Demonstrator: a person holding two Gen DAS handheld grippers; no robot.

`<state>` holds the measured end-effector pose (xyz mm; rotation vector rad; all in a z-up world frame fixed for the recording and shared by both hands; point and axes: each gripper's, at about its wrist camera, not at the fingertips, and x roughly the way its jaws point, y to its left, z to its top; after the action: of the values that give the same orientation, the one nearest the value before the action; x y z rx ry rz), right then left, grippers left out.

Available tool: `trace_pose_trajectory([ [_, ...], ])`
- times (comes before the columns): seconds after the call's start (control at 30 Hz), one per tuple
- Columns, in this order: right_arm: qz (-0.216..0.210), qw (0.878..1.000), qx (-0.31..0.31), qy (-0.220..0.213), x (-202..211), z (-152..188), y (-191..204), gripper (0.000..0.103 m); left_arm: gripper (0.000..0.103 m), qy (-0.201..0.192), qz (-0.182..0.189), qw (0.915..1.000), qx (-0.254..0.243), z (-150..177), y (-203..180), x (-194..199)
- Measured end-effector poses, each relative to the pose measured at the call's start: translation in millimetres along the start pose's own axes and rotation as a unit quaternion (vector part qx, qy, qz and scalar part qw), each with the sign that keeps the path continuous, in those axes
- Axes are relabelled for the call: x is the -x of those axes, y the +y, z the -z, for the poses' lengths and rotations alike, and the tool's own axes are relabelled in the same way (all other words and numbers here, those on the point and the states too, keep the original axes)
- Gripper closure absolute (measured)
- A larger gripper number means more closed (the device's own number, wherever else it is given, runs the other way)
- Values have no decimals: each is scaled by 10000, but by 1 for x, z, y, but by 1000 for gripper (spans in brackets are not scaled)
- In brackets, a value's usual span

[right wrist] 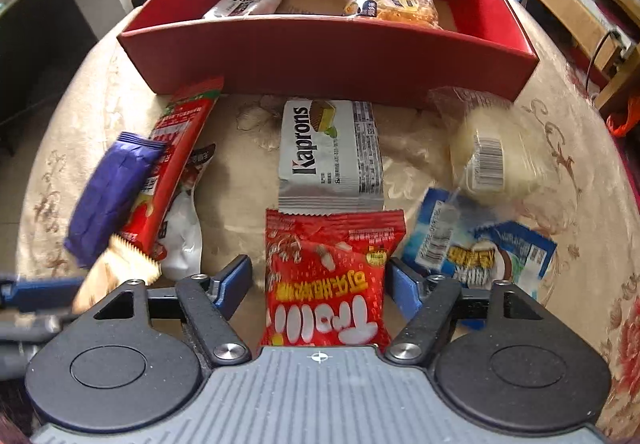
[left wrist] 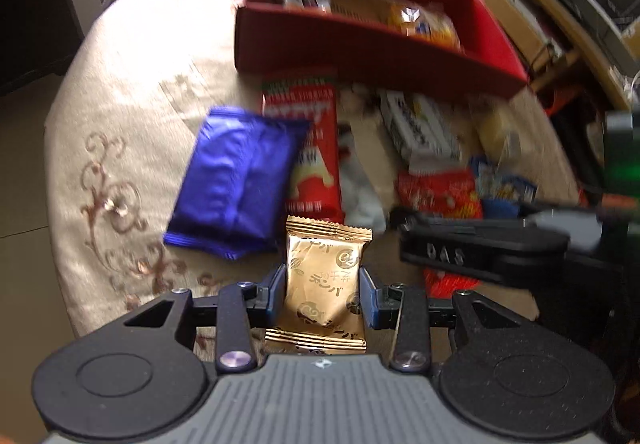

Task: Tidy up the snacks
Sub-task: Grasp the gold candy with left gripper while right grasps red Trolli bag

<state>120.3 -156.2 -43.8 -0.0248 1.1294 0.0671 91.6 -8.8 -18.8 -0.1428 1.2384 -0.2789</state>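
A gold snack packet (left wrist: pixel 325 272) is pinched upright between the blue pads of my left gripper (left wrist: pixel 324 286), which is shut on it above the cloth. The same packet shows blurred at the left of the right wrist view (right wrist: pixel 116 264). My right gripper (right wrist: pixel 320 278) stands open over a red candy packet (right wrist: pixel 328 264) that lies between its fingers; the left pad (right wrist: pixel 236 276) is clear of it and the right pad sits at its edge. Behind them stands the red box (right wrist: pixel 320 52), also (left wrist: pixel 360 44), holding a white packet (right wrist: pixel 248 2) and an orange-yellow one (right wrist: pixel 396 4).
On the beige embroidered cloth (right wrist: pixel 560 116) lie a purple packet (right wrist: pixel 108 200), a long red packet (right wrist: pixel 176 152), a white Kaprons wafer (right wrist: pixel 330 152), a clear-wrapped pale cake (right wrist: pixel 496 152) and blue packets (right wrist: pixel 480 252). Shelves and cartons surround the round table.
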Motion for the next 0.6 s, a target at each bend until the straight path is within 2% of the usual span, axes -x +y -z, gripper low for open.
trace_pose_trajectory([
  [0.17, 65, 9998, 175, -59, -3, 7, 7, 6, 69, 210, -171, 9995, -166, 10, -3, -16],
  [0.23, 49, 9999, 159, 26, -5, 8, 5, 0, 69, 161, -231, 9993, -247, 14, -6, -17],
  [0.33, 50, 9997, 238, 92, -6, 8, 7, 0, 66, 71, -345, 9987, -379, 19, -12, -17],
  [0.4, 89, 9995, 297, 67, -3, 10, 8, 4, 66, 21, -423, 9981, -457, 22, -16, -17],
  [0.53, 35, 9995, 308, -75, 13, 16, 7, 40, 66, 4, -539, 9969, -581, 25, -22, -17],
  [0.6, -28, 9997, 231, -50, 18, 20, 3, 42, 67, 34, -523, 9973, -517, 28, -22, -16],
])
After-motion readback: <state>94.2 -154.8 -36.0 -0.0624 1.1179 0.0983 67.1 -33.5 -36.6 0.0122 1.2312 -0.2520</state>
